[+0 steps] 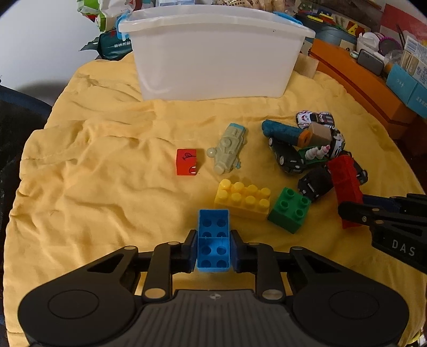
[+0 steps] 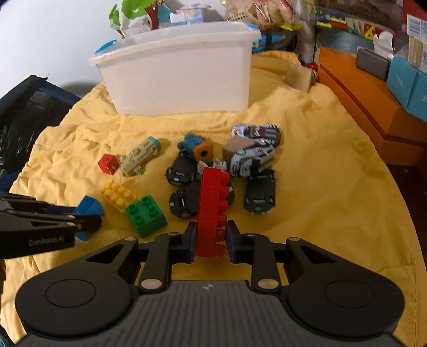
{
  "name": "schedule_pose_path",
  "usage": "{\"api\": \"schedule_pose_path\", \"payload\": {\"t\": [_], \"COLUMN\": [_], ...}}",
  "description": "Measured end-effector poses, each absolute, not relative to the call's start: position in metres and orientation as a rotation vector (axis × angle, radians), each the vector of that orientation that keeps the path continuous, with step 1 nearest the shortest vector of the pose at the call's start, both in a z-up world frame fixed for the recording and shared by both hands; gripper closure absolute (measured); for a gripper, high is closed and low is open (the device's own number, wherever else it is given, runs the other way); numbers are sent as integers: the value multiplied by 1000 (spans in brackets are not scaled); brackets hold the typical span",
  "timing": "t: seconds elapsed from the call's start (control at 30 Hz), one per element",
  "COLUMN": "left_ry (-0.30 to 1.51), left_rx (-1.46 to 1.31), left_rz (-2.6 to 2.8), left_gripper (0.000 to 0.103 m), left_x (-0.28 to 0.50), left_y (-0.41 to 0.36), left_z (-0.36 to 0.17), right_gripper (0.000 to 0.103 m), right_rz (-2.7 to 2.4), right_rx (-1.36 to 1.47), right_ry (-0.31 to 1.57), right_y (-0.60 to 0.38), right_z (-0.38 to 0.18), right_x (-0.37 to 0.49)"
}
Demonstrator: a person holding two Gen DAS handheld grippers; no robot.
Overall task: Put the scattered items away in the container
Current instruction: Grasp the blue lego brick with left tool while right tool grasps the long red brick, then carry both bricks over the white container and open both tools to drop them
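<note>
My left gripper [image 1: 212, 251] is shut on a blue brick [image 1: 213, 237], hollow underside facing the camera, above the yellow cloth. My right gripper [image 2: 209, 241] is shut on a long red brick [image 2: 212, 208], held upright over the toy pile. The white container [image 1: 213, 58] stands at the back of the cloth. On the cloth lie a yellow brick [image 1: 244, 198], a green brick [image 1: 289, 209], a red cube [image 1: 186, 162], a pale toy train [image 1: 229, 148], a teal and orange tube [image 1: 287, 133] and several toy cars [image 2: 260, 192]. The right gripper [image 1: 355, 213] also shows in the left wrist view.
The yellow cloth [image 1: 106, 173] is wrinkled at the left. An orange box [image 1: 360, 80] runs along the right side, with teal boxes [image 1: 405, 85] on it. Snack bags [image 1: 106, 16] and clutter stand behind the container. A dark chair [image 2: 24, 112] is at the left.
</note>
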State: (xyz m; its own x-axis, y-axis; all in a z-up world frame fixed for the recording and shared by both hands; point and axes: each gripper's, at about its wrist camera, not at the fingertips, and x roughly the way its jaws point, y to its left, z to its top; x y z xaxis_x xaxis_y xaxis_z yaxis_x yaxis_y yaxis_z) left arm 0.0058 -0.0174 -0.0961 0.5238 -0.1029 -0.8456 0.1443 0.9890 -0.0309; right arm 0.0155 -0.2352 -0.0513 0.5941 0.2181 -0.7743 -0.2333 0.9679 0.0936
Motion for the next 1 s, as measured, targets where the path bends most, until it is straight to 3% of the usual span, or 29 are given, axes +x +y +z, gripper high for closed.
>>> {"api": "schedule_pose_path", "payload": {"t": [0.07,0.1,0.17,0.23,0.63,1.0], "left_ry": [1019,1017,1015,1014,943,868], "left_rx": [44,44,48,58,93,85], "left_rz": [-146,-147,-154,-162,-181,-129], "left_gripper": [74,73,73,73,75,75], "left_x": [6,6,8,8,1,31], "left_y": [-17,-17,-18,-19,-14,6], "left_z": [-99,-99,-99,-99,-73,22], "right_gripper": [69,55,57,78,78,78], "right_rz": [254,252,263,277,282,331], "right_rx": [-28,-32,-36,-30,-27,-26], "right_ry": [903,900,884,887,828,648], "right_y": [-234,-233,-231,-230,-247,-252], "right_z": [-53,-54,-53,-53,-35,52], "right_x": [18,18,20,22,10,32]}}
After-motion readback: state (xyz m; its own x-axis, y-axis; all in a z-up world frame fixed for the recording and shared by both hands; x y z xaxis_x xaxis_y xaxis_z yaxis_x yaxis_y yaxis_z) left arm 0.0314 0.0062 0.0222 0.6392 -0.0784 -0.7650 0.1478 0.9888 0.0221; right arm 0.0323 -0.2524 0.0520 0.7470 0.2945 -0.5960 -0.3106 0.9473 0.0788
